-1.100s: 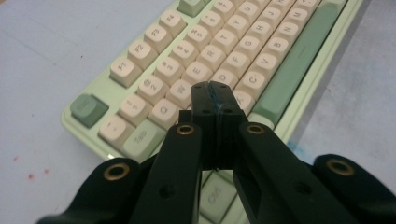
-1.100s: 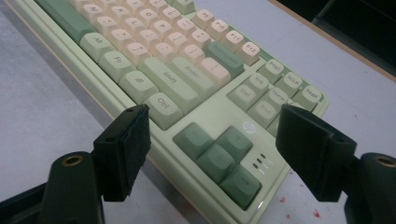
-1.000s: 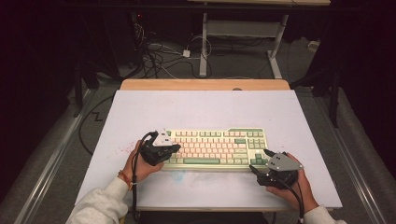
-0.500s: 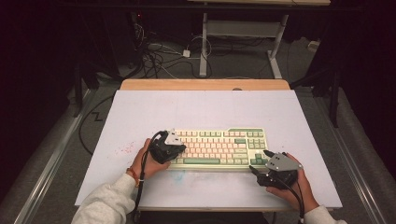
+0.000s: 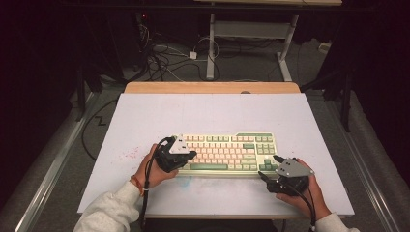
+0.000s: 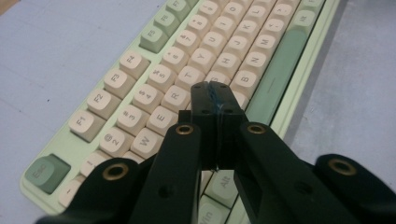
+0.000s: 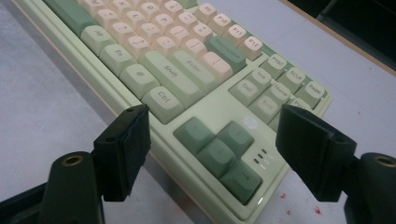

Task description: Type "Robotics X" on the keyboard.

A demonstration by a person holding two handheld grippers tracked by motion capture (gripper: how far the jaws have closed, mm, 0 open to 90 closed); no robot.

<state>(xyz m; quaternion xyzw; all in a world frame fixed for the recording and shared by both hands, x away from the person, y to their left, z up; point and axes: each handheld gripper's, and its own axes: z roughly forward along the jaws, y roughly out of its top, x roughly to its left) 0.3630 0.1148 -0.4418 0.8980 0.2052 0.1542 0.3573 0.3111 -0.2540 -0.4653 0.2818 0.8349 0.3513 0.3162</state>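
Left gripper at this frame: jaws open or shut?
Shut. In the left gripper view, the left gripper has its two black jaws pressed together with no gap and nothing between them, poised above the keyboard letter keys.

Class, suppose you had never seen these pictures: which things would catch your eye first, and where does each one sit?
First, the cream-and-green keyboard on the pale table, towards its near edge. Next, the left gripper, jaws shut, poised over the letter keys at the keyboard's left end. Last, the right gripper, jaws wide apart either side of the dark green arrow keys at the near right corner.
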